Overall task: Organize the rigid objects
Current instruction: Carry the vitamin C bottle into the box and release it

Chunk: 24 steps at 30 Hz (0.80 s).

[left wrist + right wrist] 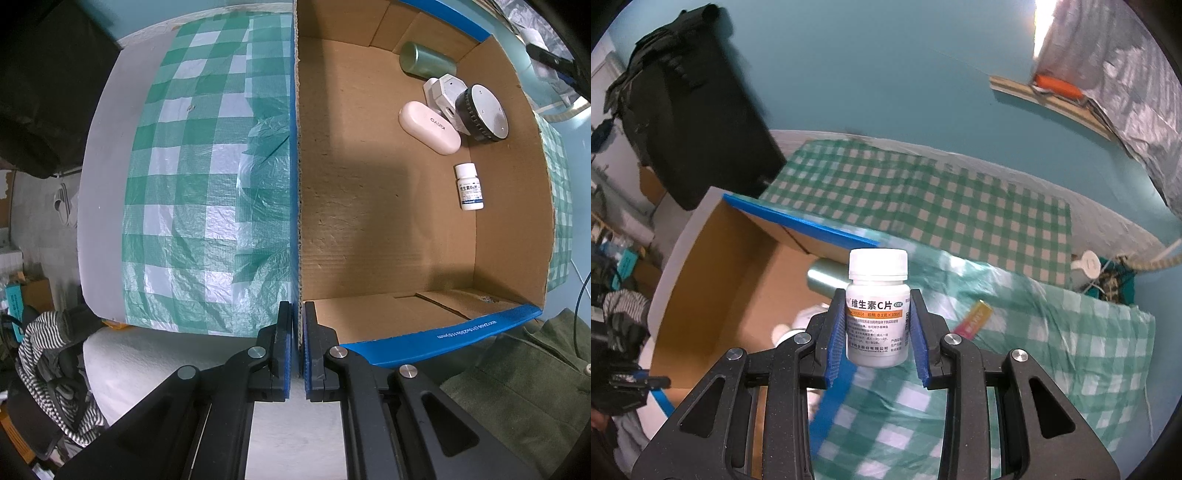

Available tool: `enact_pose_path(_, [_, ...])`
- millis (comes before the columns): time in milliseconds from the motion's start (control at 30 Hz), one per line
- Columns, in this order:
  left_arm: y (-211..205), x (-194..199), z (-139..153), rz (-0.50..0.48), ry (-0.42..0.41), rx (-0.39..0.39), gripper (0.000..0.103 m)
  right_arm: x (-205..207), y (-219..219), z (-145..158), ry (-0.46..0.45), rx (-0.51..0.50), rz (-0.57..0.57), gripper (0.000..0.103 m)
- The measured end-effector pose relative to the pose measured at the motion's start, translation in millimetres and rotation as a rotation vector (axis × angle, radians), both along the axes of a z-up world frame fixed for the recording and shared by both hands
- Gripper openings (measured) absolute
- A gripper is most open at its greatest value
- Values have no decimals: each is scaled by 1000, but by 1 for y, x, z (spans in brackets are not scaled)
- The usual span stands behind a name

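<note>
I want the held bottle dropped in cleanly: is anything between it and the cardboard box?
Nothing visible blocks it. The right gripper holds the vitamin bottle above the checked cloth, beside the open box. The box has no lid, and much of its floor is bare.

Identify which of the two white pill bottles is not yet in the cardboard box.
The orange-banded bottle, gripped between the right gripper's jaws; the blue-labelled bottle already lies inside.
</note>
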State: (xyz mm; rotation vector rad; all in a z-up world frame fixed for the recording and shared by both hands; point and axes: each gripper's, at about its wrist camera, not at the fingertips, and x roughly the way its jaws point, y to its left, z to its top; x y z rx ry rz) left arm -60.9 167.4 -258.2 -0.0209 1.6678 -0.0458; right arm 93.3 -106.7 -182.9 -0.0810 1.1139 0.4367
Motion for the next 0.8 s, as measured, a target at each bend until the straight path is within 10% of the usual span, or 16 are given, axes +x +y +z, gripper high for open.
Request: enact_pose_path(800, [-1, 1, 2, 1, -5, -3, 5, 7, 56, -34, 86, -60, 96, 31])
